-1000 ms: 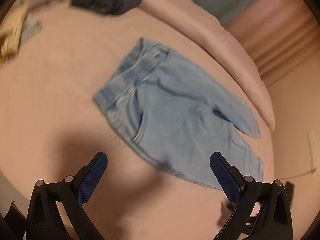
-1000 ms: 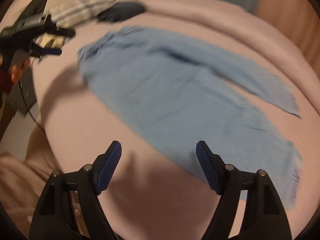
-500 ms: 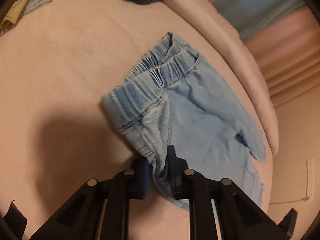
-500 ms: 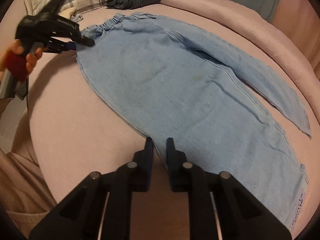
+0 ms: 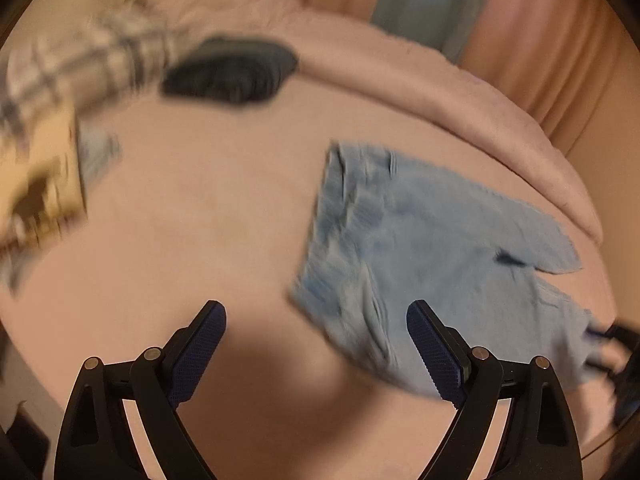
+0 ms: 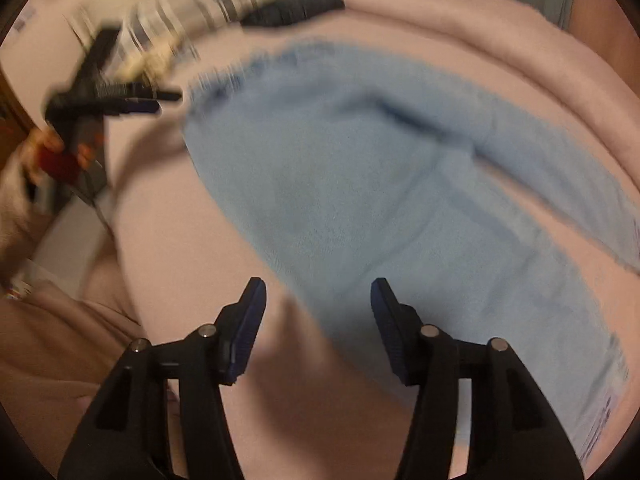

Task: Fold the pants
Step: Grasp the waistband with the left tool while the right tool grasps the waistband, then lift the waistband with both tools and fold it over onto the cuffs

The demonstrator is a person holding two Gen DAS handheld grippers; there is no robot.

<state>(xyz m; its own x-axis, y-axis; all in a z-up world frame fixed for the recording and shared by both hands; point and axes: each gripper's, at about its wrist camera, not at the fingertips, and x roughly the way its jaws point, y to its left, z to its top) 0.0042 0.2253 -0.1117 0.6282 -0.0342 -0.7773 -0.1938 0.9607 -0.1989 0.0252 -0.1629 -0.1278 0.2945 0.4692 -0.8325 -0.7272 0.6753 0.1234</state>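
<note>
Released since half a sec ago: pants flat on bed. L gripper, R gripper opening, empty. Risk: regrab bunching fabric.

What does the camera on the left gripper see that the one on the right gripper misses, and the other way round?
Only the left wrist view shows the tan box at the bed's left edge. Only the right wrist view shows the person's hand carrying the left gripper near the waistband. Both show the light blue pants spread on the pink bed, the dark folded garment, the plaid pillow, and each camera's own jaws opening, with nothing gripped.
</note>
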